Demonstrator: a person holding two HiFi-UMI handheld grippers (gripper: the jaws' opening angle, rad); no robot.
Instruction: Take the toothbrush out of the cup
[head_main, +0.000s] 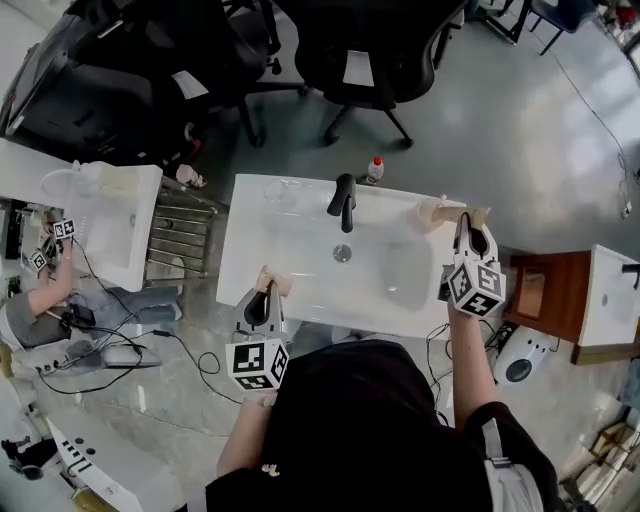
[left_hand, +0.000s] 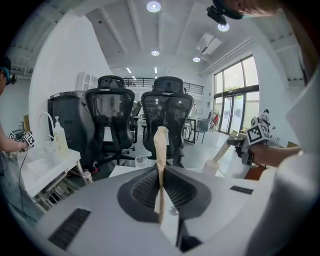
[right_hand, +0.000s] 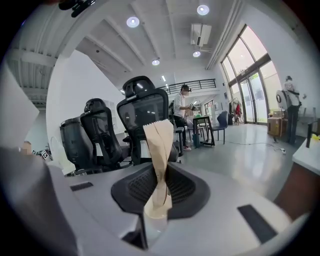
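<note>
Right gripper view: the right gripper is closed on a paper-wrapped toothbrush. It is pinched low on the wrapper, the paper is crumpled at the pads, and the free end stands up past the jaws. The left gripper is likewise clamped on a second wrapped toothbrush, seen edge-on and held at the front-left rim of the washbasin.

The cup is seated on the rear-right corner of the basin top, right of the faucet. In the left gripper view the right-hand toothbrush is seen slanting, with its lower end at the cup mouth and its upper end up toward the right gripper. The long axis is tilted, not vertical. Whether the lower tip is inside the rim or just clear can't be resolved: it is too small there and foreshortened in the head view.

Step judged: extraction under way, close to done. The right hand is the near one, just beside the cup. The left is well apart across the basin and not needed. The next pull is best taken along the toothbrush's own axis, up and away from the cup. Otherwise the tip may catch the rim and the cup could be tipped.
</note>
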